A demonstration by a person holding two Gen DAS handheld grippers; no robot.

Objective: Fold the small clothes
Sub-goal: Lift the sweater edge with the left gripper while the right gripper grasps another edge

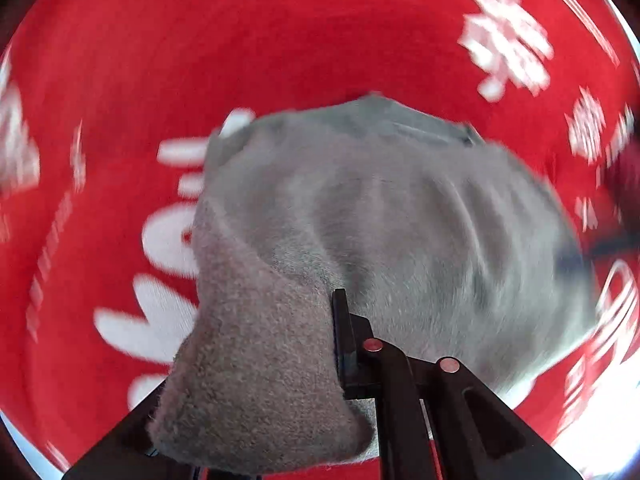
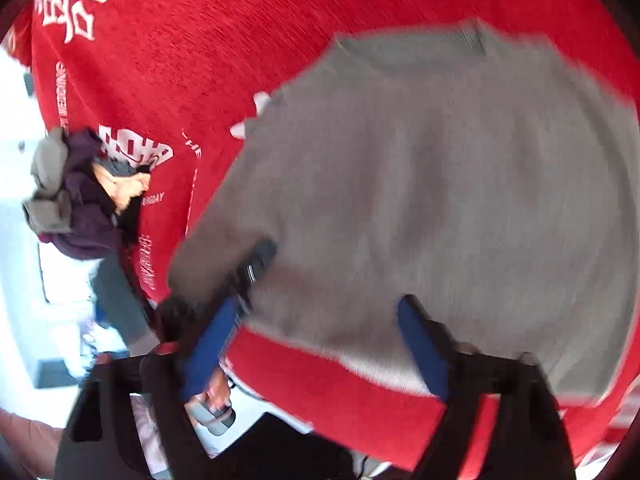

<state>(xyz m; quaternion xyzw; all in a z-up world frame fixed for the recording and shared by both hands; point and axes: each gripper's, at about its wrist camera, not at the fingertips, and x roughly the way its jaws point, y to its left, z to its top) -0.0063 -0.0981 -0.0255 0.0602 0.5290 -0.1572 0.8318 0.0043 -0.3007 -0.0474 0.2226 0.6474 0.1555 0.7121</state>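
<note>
A small grey garment point(image 1: 400, 208) lies on a red cloth with white print point(image 1: 200, 40). My left gripper point(image 1: 330, 320) is shut on a near corner of it. That corner is lifted and drapes over the left finger, hiding it, so only the black right finger point(image 1: 342, 332) shows. In the right wrist view the grey garment point(image 2: 420, 180) spreads flat. My right gripper point(image 2: 320, 320) hangs above its near edge, open, with nothing between its blue pads point(image 2: 420, 340). The left gripper point(image 2: 256, 264) shows there as a dark shape at the garment's left corner.
A heap of grey and dark purple clothes point(image 2: 72, 196) sits at the left edge of the red cloth point(image 2: 240, 20). Beyond that edge are a white floor and blurred items point(image 2: 24, 240). The person's hand point(image 2: 216, 392) is below the fingers.
</note>
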